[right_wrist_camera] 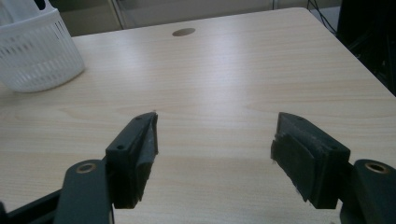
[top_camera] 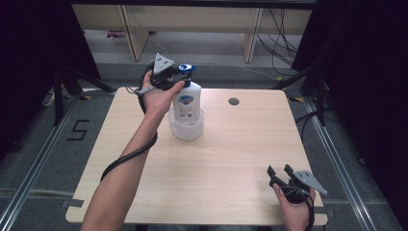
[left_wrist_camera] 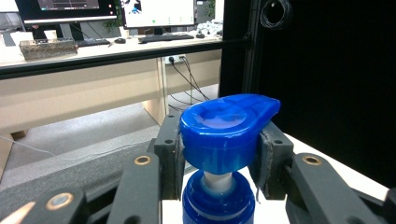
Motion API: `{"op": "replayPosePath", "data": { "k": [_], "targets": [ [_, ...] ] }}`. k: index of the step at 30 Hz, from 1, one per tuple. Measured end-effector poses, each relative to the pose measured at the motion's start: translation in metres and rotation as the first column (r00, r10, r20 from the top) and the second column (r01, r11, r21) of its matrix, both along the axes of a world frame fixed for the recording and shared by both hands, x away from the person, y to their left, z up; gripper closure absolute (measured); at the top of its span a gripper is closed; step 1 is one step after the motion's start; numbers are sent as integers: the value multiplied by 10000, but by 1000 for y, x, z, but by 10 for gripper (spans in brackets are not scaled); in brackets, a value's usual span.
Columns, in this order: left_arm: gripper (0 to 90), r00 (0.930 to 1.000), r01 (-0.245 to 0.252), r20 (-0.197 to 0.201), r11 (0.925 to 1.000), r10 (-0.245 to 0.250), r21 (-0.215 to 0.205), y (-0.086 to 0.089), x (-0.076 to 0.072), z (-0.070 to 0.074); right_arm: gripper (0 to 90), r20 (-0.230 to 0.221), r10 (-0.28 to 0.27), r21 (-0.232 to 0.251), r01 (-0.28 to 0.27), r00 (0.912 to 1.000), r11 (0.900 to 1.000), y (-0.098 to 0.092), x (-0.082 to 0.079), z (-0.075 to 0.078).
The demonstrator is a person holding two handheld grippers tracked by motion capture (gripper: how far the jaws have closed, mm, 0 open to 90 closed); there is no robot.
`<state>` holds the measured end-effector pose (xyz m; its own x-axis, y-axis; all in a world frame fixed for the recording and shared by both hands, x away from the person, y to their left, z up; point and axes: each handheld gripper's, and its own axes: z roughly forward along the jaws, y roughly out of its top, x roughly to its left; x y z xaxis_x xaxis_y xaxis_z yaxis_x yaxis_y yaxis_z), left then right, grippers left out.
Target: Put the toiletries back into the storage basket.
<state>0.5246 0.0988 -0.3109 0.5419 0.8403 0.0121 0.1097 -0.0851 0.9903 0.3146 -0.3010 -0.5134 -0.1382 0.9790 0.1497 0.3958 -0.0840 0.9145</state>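
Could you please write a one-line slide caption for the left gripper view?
Left gripper shut on the blue plastic pump head of a soap bottle.

A pale wood table [top_camera: 240,159] stands on grey floor [top_camera: 38,144], a round grommet hole [top_camera: 234,101] near its far edge. Black curtains [top_camera: 365,72] flank the table on both sides. Beyond it, a beige desk [left_wrist_camera: 79,88] carries monitors [left_wrist_camera: 156,11] and a keyboard [left_wrist_camera: 161,37]; cables [top_camera: 279,33] hang beneath.
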Motion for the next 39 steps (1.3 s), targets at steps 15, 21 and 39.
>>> {"op": "replayPosePath", "data": {
  "k": [15,21,39],
  "targets": [
    [596,9997,-23,-246,9995,31,303,0,3,-17,312,10,1,-19,-1,10000,10000,0,0,0],
    [596,9994,-2,-351,9994,14,336,0,3,-25,312,-2,7,-44,-7,10000,10000,0,0,0],
    [566,9995,201,-273,9979,-185,618,1,-8,-28,309,-11,240,156,-240,9997,9996,2,-2,1]
  ]
}}
